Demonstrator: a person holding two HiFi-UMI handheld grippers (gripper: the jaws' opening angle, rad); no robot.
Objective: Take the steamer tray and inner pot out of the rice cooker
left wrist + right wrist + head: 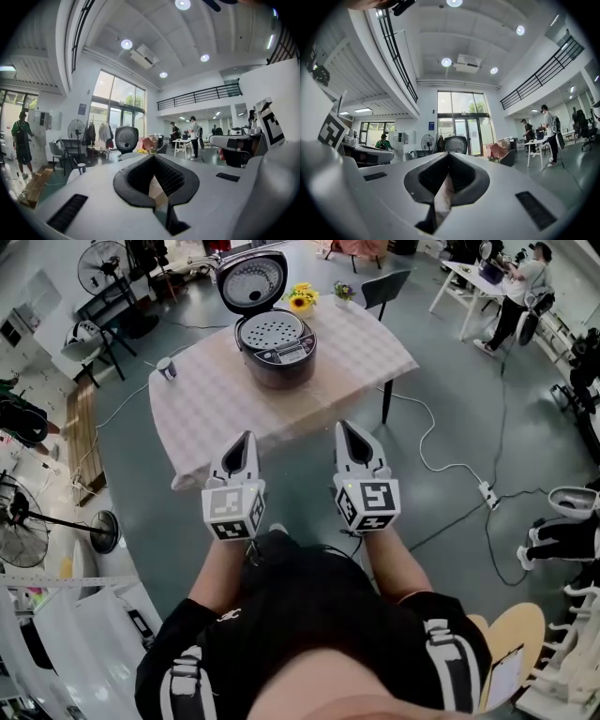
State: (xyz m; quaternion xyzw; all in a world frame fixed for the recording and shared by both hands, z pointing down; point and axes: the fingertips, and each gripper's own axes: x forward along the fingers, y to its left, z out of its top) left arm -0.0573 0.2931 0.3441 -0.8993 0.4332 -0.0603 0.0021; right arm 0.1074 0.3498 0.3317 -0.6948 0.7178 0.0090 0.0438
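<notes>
Currently, at the left of the head view, a small cup (pixel 167 368) stands near the left corner of the bench (pixel 211 413), which is covered by a pale checked cloth. The left gripper (pixel 247 439) hangs over the grey floor in front of the bench's near edge, well apart from everything on it. Its own view shows the left gripper (pixel 153 156) clenched with its jaws pressed together and nothing between them, pointing across the bench toward the cooker's raised lid (pixel 126 138).

The rice cooker (pixel 277 354) sits past the middle of the bench with its lid (pixel 251 279) standing open behind it. The steamer tray (pixel 272 331), a perforated disc, lies in the cooker's mouth. The inner pot beneath it cannot be made out. Yellow flowers (pixel 302 298) stand just behind the cooker to its right.

The right gripper (pixel 345 427) is level with the left one, also short of the bench. In its own view the right gripper (pixel 449 154) is likewise clenched and empty.

Farther right, a dark chair (pixel 386 285) stands at the bench's far side, a power strip (pixel 487 493) lies on the floor, and a person (pixel 517 287) stands by a white table.
</notes>
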